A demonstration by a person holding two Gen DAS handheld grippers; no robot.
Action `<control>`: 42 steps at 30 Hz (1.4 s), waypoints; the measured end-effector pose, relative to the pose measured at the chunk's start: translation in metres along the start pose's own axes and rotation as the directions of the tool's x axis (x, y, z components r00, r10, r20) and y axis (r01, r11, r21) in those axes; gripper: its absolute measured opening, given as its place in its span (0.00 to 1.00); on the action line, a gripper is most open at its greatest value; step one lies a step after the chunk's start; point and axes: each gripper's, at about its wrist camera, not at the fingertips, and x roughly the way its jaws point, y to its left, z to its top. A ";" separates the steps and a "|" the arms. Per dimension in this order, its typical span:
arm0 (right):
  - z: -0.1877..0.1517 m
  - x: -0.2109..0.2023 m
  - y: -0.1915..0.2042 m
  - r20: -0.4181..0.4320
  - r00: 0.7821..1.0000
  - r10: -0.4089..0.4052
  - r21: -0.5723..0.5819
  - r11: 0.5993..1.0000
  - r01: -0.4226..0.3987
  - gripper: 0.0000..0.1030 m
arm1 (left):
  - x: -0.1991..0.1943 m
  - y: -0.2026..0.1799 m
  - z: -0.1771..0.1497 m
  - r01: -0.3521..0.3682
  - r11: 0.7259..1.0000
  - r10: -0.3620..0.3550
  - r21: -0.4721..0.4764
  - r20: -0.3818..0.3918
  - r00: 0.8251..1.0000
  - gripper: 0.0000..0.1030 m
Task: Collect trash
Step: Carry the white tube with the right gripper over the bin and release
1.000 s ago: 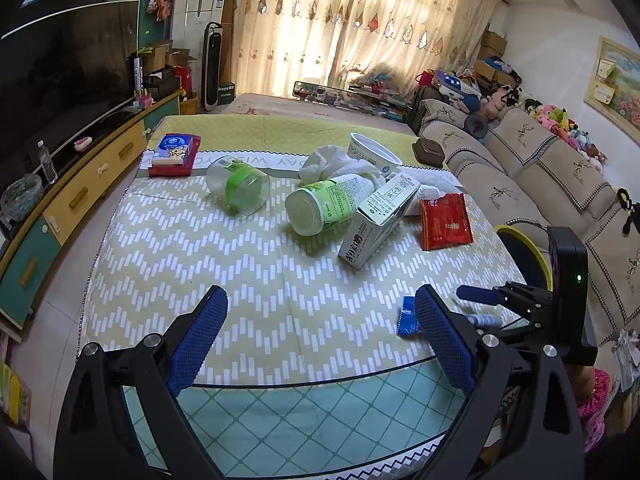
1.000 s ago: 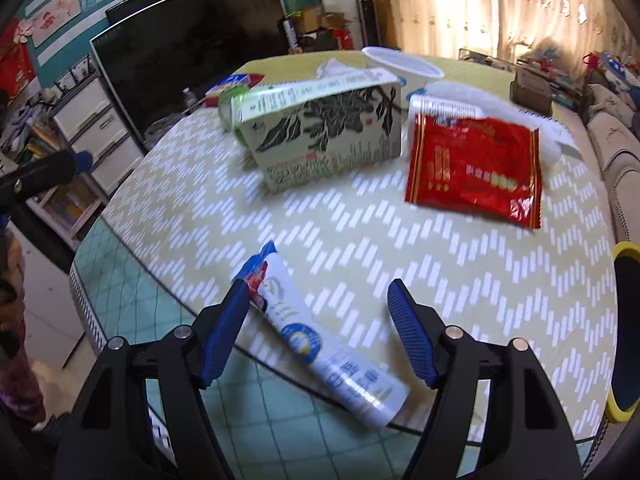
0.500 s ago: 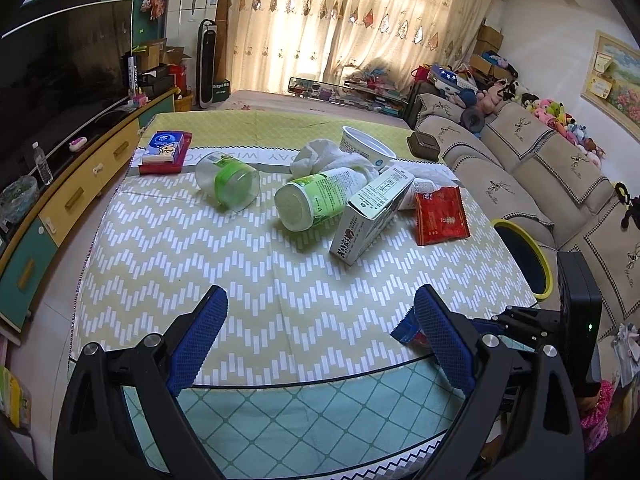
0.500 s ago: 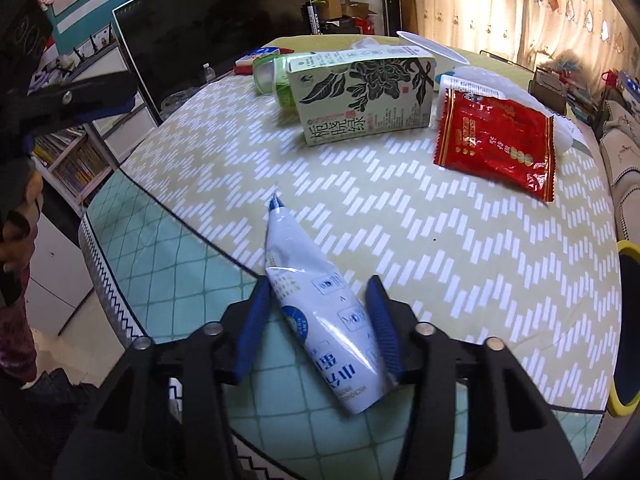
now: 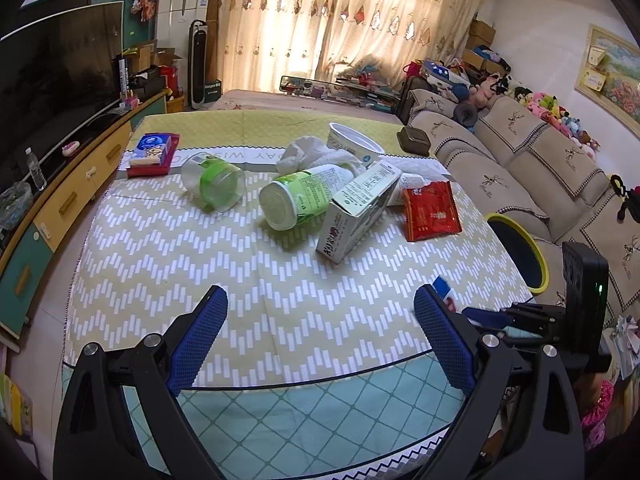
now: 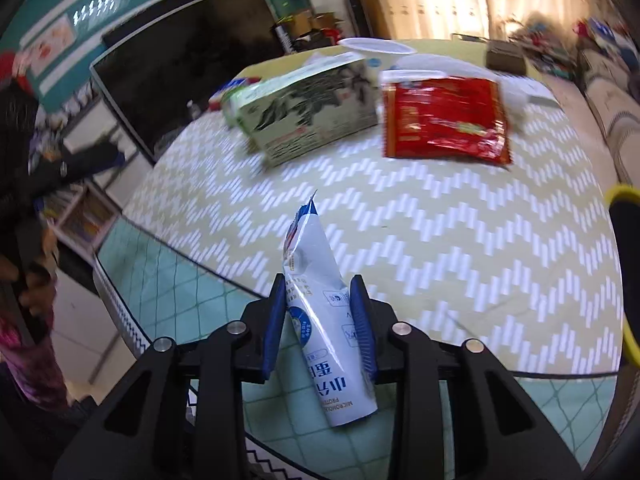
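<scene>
Closing around the white and blue pouch [image 6: 320,320], the right gripper [image 6: 320,320] now has a blue pad against each flank of it, where a second ago the jaws stood wide with the pouch lying loose and slantwise on the table [image 6: 440,240] between them. The pouch now points straight out along the fingers, its torn blue tip toward the middle of the table and its printed end hanging over the green checked border near the table edge. The jaws are still drawing in, so the grip is on but, by my reading, not yet firm; the first piece of trash looks close to being lifted.

The right wrist view has also swung: the green and white carton [image 6: 308,116] and the red wrapper [image 6: 444,120] sit blurred and further up the picture than before.

The left gripper [image 5: 320,336] hangs over the near side of the table with its jaws spread wide and nothing between them, much as it did a second ago. Ahead of it lie the clear cup [image 5: 216,184], the green bottle [image 5: 304,196] on its side, the carton and the red wrapper, all untouched. A yellow-rimmed bin [image 5: 532,256] stands just off the table's right side, the likely place for the pouch
</scene>
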 end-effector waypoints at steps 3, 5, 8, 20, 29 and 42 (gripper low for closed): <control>0.002 -0.012 -0.013 0.037 0.999 -0.013 0.041 0.999 0.011 0.30 | 0.002 -0.006 0.001 0.012 1.000 -0.012 0.017 0.000 1.000 0.90; 0.005 -0.021 -0.023 0.064 0.998 -0.024 0.067 0.998 0.019 0.30 | 0.004 -0.010 0.001 0.016 0.999 -0.016 0.030 -0.001 1.000 0.90; 0.009 -0.032 -0.036 0.095 0.995 -0.035 0.098 0.995 0.026 0.30 | 0.009 -0.016 0.003 0.023 0.999 -0.023 0.043 -0.008 1.000 0.90; 0.026 -0.079 -0.103 0.225 0.962 -0.152 0.256 0.962 0.092 0.30 | 0.025 -0.035 0.009 0.050 0.995 -0.047 0.089 -0.035 0.998 0.90; 0.019 -0.101 -0.218 0.178 0.881 -0.438 0.514 0.805 0.296 0.31 | 0.043 -0.047 0.015 0.063 0.991 -0.057 0.116 -0.060 0.997 0.90; -0.008 -0.094 -0.280 0.089 0.834 -0.545 0.613 0.690 0.385 0.52 | 0.064 -0.059 0.030 0.054 0.984 -0.044 0.167 -0.065 0.997 0.90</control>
